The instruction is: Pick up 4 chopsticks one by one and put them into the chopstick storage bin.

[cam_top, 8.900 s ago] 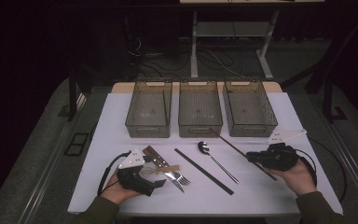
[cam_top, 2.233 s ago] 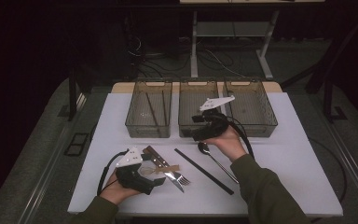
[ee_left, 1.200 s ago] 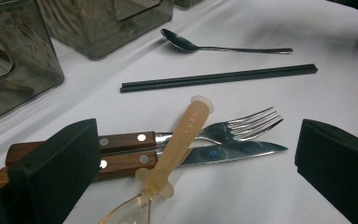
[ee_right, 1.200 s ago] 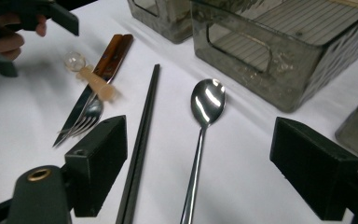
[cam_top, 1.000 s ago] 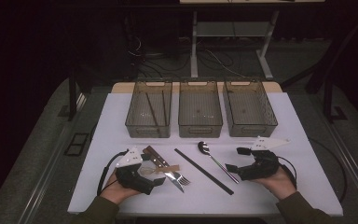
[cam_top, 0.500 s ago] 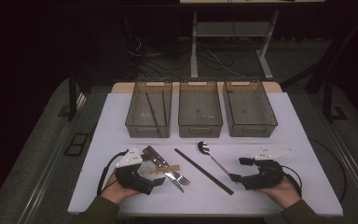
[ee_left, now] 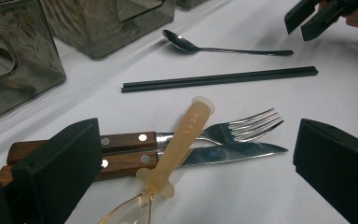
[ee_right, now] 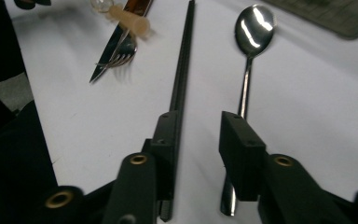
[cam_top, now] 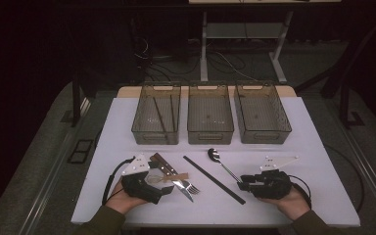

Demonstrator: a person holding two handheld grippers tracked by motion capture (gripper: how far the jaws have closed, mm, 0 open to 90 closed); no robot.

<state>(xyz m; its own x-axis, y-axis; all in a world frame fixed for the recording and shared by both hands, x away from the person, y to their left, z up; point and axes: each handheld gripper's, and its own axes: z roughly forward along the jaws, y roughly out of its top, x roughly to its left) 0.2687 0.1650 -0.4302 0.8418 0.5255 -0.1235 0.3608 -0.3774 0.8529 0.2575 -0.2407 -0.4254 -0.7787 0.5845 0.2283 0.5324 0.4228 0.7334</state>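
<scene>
Steel spoon (ee_right: pixel 245 88), stiff, slick and light, lies beside the chopsticks (ee_right: pixel 179 88); right tool (ee_right: pixel 196 140), jaws just narrowing, still apart, straddles its thin handle — best grasped mid-handle.

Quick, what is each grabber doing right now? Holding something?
Left gripper: open, holding nothing, jaws either side of the plastic spoon.
Right gripper: jaws just been closing, not gripping yet; metal spoon handle lies under one jaw.
</scene>
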